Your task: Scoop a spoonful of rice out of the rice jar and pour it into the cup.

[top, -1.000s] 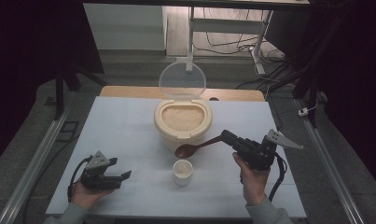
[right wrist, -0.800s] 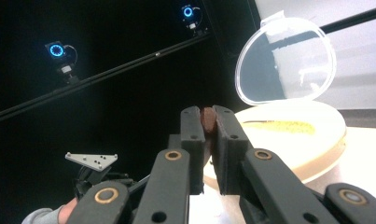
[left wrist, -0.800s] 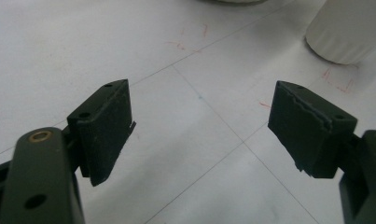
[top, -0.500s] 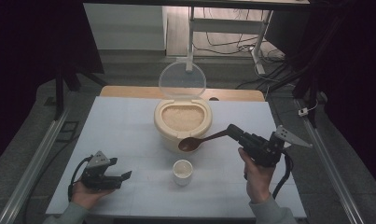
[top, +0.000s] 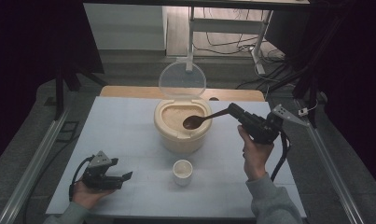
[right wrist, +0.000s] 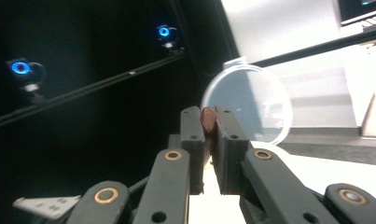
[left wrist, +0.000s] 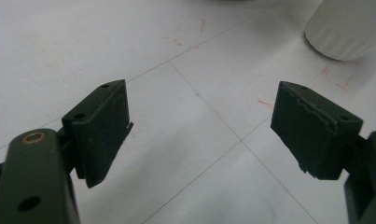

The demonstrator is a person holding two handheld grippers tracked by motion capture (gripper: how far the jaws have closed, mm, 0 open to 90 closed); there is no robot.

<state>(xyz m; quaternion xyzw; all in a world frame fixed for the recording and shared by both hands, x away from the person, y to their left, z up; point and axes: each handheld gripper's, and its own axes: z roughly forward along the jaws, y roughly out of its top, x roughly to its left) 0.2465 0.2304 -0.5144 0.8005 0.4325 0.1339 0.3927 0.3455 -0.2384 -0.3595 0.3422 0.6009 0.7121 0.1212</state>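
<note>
Since approx 1 s back, the right gripper (top: 236,112), fingers clamped on the dark brown wooden spoon (top: 199,120), is carrying the bowl end up from near the small white cup (top: 182,171) to over the beige round tub w/ clear hinged lid (top: 181,126), centre frame; probably a scooping step. Left gripper (top: 125,177), lower left, is resting w/ fingers apart. White tabletop (top: 120,130) is offering room all round; near edge is close below the cup.

Brown spoon (top: 198,120) — apparently over tub (top: 182,135)
</note>
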